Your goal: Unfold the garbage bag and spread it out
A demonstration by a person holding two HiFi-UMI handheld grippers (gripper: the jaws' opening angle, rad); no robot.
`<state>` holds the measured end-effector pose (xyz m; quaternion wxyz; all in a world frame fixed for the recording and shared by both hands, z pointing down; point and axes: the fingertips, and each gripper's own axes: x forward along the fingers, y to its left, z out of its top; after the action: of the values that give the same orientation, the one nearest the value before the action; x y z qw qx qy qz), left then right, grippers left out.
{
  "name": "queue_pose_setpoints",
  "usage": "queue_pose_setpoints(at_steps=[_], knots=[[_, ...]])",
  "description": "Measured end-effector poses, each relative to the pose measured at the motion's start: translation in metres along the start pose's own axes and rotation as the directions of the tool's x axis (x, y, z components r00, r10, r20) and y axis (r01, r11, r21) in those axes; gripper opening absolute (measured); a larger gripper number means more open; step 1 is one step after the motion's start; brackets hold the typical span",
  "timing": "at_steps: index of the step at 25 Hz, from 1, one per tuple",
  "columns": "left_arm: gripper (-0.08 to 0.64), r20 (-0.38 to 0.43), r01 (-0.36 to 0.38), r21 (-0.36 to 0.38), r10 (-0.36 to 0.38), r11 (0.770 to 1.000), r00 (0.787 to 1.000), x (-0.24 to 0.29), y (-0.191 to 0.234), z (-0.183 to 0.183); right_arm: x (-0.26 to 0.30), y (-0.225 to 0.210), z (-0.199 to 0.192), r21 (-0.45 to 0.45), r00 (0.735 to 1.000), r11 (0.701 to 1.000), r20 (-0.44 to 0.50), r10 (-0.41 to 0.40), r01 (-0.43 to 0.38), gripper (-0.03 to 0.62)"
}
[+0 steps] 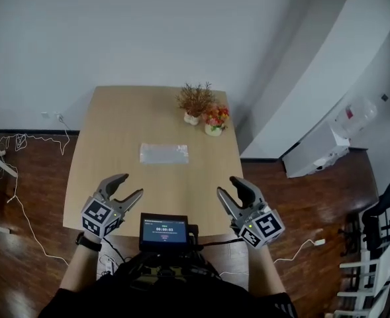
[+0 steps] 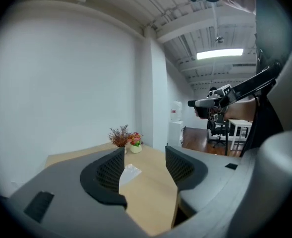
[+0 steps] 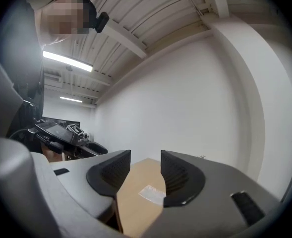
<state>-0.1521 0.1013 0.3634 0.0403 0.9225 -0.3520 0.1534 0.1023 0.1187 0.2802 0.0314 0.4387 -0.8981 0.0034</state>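
The folded garbage bag [image 1: 163, 154] is a flat, pale translucent rectangle lying in the middle of the wooden table [image 1: 108, 138]. Both grippers hover over the table's near edge, well short of the bag. My left gripper [image 1: 130, 185] is open with nothing between its jaws, and my right gripper [image 1: 226, 185] is open and empty too. Through the left gripper [image 2: 145, 155] the bag [image 2: 131, 171] shows ahead on the tabletop. Beyond the right gripper [image 3: 146, 158] the bag [image 3: 153, 193] lies at a distance as well.
Two small pots stand at the table's far right: dried brown twigs [image 1: 195, 102] and orange flowers [image 1: 215, 120]. A small screen [image 1: 163, 232] is mounted at the person's chest. White cables [image 1: 19, 207] trail on the floor at left; a black chair [image 1: 387, 211] stands at right.
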Motion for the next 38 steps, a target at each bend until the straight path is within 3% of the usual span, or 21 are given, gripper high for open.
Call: queue_pose_setpoints(at_steps=[8, 17, 29, 34, 38], knots=[[0.256, -0.087, 0.101, -0.008, -0.101, 0.995, 0.991, 0.086, 0.048, -0.036, 0.083, -0.021, -0.05, 0.051, 0.994, 0.999, -0.105, 0.021, -0.015, 0.217], [0.221, -0.236, 0.185, -0.002, -0.18, 0.983, 0.955, 0.195, 0.057, -0.102, 0.14, -0.058, -0.131, 0.137, 0.973, 0.99, -0.22, 0.072, -0.043, 0.216], [0.186, -0.411, 0.209, -0.057, -0.213, 0.976, 0.886, 0.318, 0.047, -0.17, 0.2, -0.115, -0.236, 0.219, 0.925, 0.972, -0.347, 0.155, -0.08, 0.216], [0.173, -0.498, 0.223, -0.015, -0.201, 0.975, 0.844, 0.356, 0.041, -0.204, 0.209, -0.12, -0.28, 0.271, 0.902, 0.96, -0.396, 0.172, -0.065, 0.216], [0.167, -0.572, 0.246, 0.018, -0.192, 0.969, 0.798, 0.375, 0.04, -0.233, 0.208, -0.119, -0.305, 0.284, 0.883, 0.957, -0.432, 0.186, -0.063, 0.216]])
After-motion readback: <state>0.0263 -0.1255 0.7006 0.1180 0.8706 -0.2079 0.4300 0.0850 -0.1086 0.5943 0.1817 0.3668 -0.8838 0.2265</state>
